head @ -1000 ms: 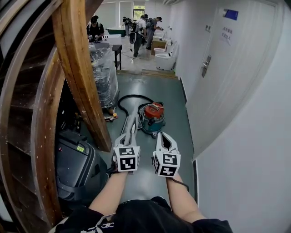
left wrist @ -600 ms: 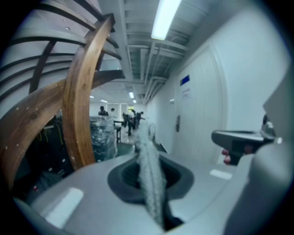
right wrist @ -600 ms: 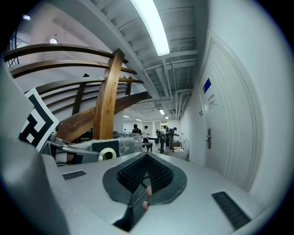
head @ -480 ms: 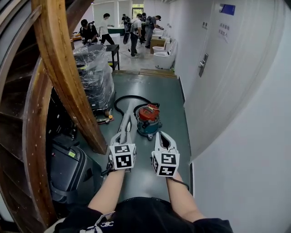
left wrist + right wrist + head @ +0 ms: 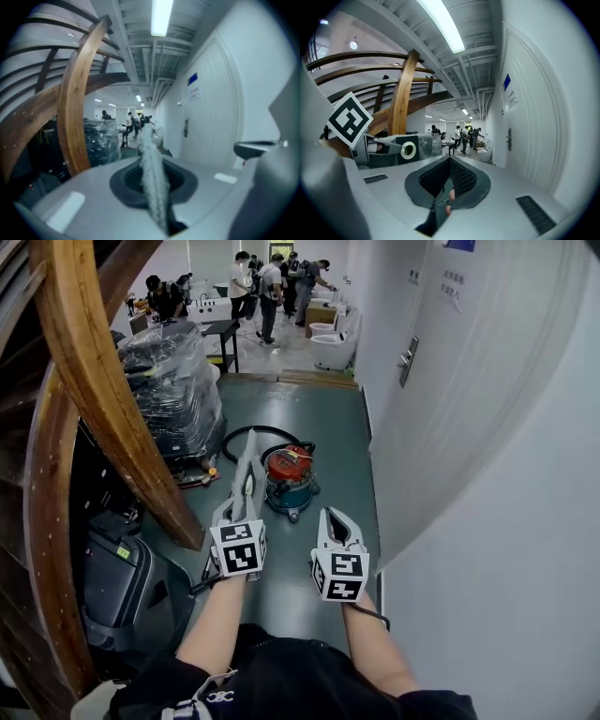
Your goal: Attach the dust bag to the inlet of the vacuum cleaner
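Head view: the left tool [image 5: 234, 514] pinches a long grey dust bag [image 5: 247, 470]. The bag stretches forward, and its far end is beside the red-topped vacuum [image 5: 287, 476] on the floor [image 5: 328, 427]. The right tool [image 5: 334, 515] is pressed together and empty.

Left gripper view: fuzzy bag fabric runs between the jaws.

Right gripper view: the jaws are closed on nothing. The bag's black collar [image 5: 404, 150] with its ring shows at left.

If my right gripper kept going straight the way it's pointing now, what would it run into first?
Nothing close, it seems. The right gripper points along the corridor over bare floor, and the vacuum cleaner sits to the left of its line. Depth is hard to judge.
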`<state>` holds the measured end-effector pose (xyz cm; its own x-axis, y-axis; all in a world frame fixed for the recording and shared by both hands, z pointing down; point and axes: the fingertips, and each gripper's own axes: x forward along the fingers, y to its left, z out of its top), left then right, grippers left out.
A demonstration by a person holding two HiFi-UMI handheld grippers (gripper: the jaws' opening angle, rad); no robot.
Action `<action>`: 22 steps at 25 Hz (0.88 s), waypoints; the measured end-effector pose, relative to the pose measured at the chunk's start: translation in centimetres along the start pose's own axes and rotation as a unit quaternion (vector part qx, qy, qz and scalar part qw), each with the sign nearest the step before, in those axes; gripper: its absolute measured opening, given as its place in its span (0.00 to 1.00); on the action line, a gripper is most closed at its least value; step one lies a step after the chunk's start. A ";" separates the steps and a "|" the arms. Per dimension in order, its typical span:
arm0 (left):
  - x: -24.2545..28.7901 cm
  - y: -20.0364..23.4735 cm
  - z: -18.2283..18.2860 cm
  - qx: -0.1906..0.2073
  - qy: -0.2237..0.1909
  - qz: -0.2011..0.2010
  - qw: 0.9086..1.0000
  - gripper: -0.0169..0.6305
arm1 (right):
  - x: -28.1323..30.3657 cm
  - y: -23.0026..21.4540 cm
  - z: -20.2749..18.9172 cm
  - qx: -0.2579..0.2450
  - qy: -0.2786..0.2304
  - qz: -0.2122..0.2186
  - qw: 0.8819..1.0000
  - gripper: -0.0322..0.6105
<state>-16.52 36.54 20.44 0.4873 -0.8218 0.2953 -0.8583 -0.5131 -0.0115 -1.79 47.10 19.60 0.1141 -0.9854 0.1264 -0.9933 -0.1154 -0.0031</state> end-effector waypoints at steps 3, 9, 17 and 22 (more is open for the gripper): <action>0.5 -1.2 -0.6 -0.003 0.011 0.000 1.000 0.06 | 0.0 -1.0 -0.7 0.002 0.009 0.006 1.000 0.04; 1.9 -2.3 -1.3 -0.004 0.017 -0.005 1.000 0.06 | 1.1 -1.9 -1.5 0.002 0.012 0.015 1.000 0.04; 6.2 -1.3 -1.8 -0.001 0.011 -0.011 1.000 0.06 | 4.8 -3.0 -3.2 -0.008 0.012 0.010 1.000 0.04; 11.0 0.2 -1.0 -0.001 0.007 -0.013 1.000 0.06 | 9.7 -4.0 -2.8 -0.008 0.007 0.003 1.000 0.04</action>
<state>-11.47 27.61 24.63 0.5073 -0.8047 0.3085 -0.8456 -0.5338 -0.0017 3.19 38.40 23.63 0.1080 -0.9843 0.1395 -0.9941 -0.1073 0.0125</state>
